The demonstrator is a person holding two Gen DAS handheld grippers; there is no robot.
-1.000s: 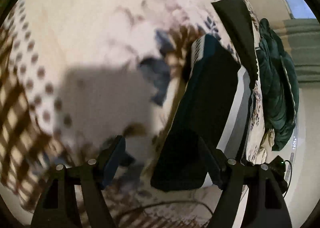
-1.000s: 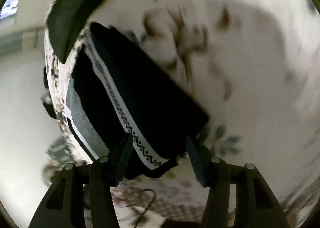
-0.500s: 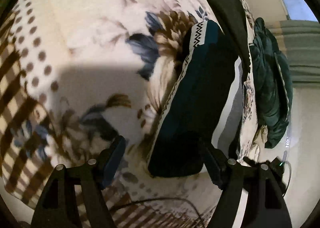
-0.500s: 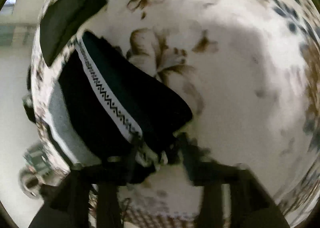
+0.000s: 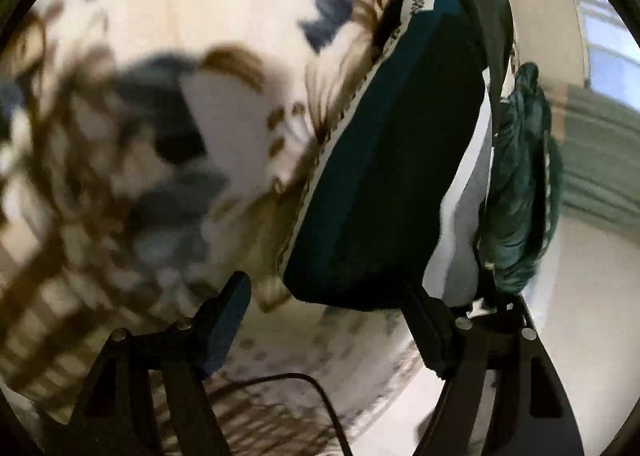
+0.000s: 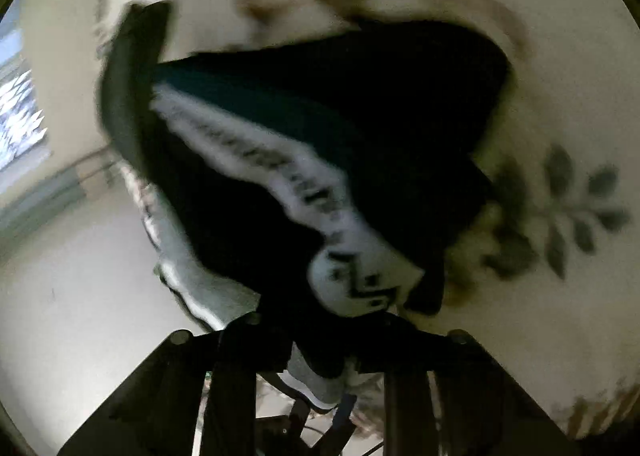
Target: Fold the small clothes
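We see the dark garment (image 5: pixel 392 160), with its white zigzag-patterned band (image 6: pixel 320 212), lying on the bed (image 5: pixel 224 16) near the bed's edge, beyond which the floor (image 6: pixel 80 276) shows. In the left wrist view its long axis runs away from us, from just ahead of the left gripper (image 5: pixel 328 320) toward a black folded piece (image 5: pixel 488 28) at the far end. The left gripper is spread wide and holds nothing; the garment's near end sits just beyond its right finger, so the cloth lies ahead and to the right of it. Our right gripper (image 6: pixel 316 340) is the closer one: it is clenched on the garment's near corner, where the band bunches into the narrowed jaws, and the cloth fans out ahead and upward from the grip. We judge the coming move turns on this: the right hand already has the corner, while the left must shift rightward to meet the near end. A green bundle (image 5: pixel 520 184) hangs past the bed's edge, apart from the work.
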